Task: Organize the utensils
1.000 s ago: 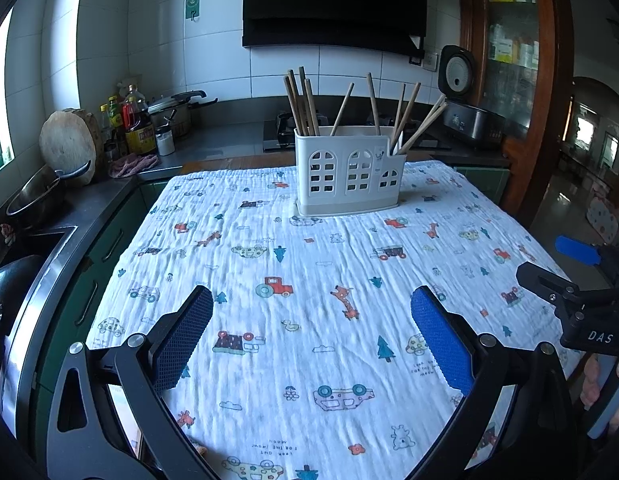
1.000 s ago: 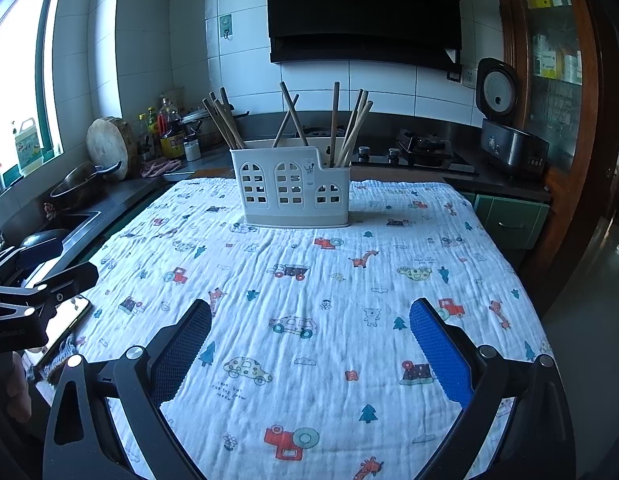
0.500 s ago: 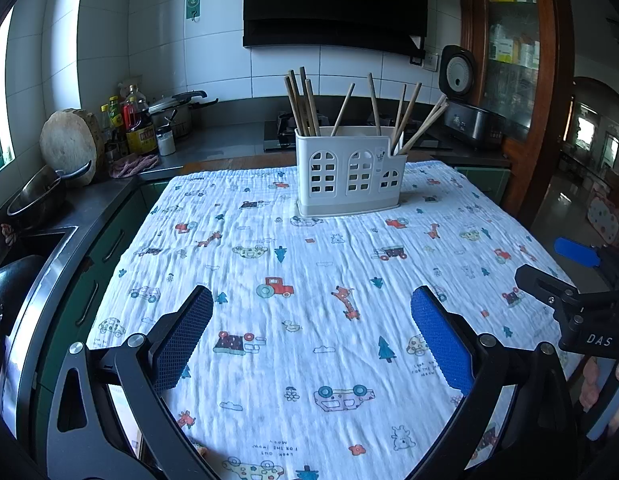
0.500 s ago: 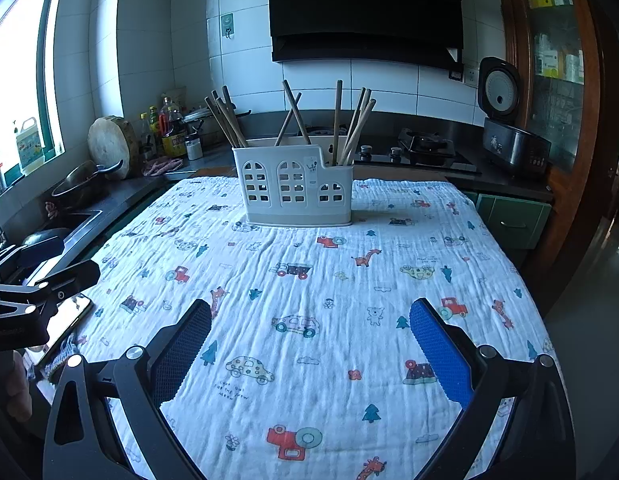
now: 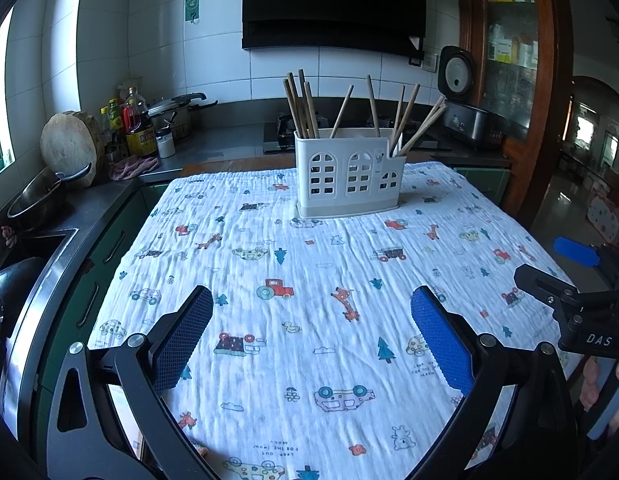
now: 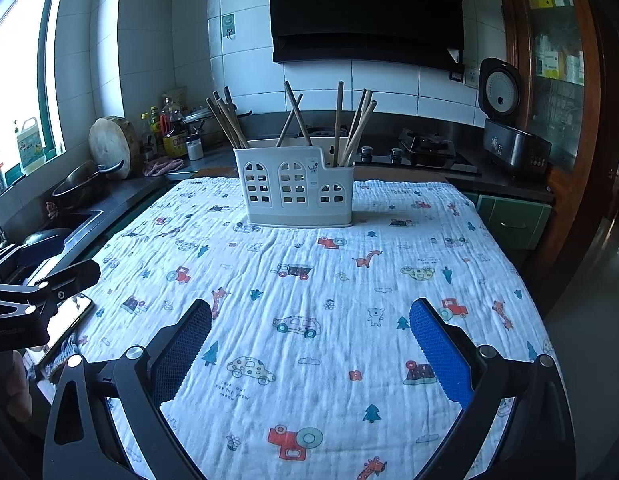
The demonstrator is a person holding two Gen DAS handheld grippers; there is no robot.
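Near the table's [image 5: 197, 200] far edge: holder [image 5: 347, 182], upright, chopsticks [image 5: 305, 106] inside. Left gripper [image 5: 311, 336] and right gripper [image 6: 309, 338] spread wide, empty, above near edge.

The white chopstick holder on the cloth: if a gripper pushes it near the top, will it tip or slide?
The white chopstick holder looks like thin, light plastic, so probably tips. The wrinkled cloth may bunch beneath it.

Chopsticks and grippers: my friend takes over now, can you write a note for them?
Left gripper: open, empty, low over the near cloth.
Right gripper: open, empty, same height beside it.
Chopsticks: all standing in the white holder at the far end of the table, spread over its compartments.
Done: no chopsticks lie loose on the cloth.
Left: I cannot tell; maybe regroup the sticks.
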